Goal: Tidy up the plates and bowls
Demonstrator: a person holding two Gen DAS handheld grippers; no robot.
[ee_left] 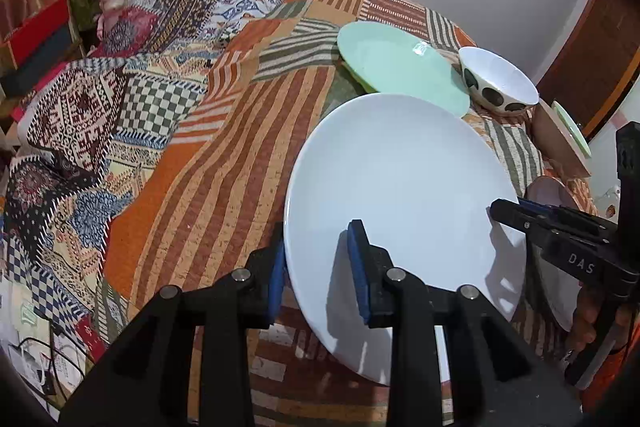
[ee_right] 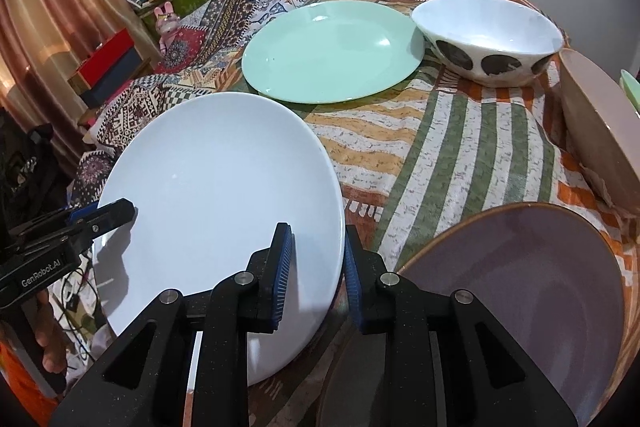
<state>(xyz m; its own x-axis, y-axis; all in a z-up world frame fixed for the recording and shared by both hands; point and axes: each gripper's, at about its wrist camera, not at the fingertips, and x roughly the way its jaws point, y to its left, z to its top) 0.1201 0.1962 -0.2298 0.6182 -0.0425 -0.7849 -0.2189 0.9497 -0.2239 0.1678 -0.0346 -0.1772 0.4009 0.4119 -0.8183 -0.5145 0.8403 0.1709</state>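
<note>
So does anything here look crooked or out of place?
Yes. The white plate hangs tilted, its rim between the pads of both the left hand-held gripper and the right hand-held gripper. A pink bowl at the right edge leans on its side. Nothing looks spilled or broken.

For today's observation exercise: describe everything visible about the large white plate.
The white plate is large, round, plain and glossy, apparently ceramic, and empty. It is tilted over the patchwork cloth, near the mint-green plate. The left gripper and the right gripper each straddle its rim on opposite sides.
</note>
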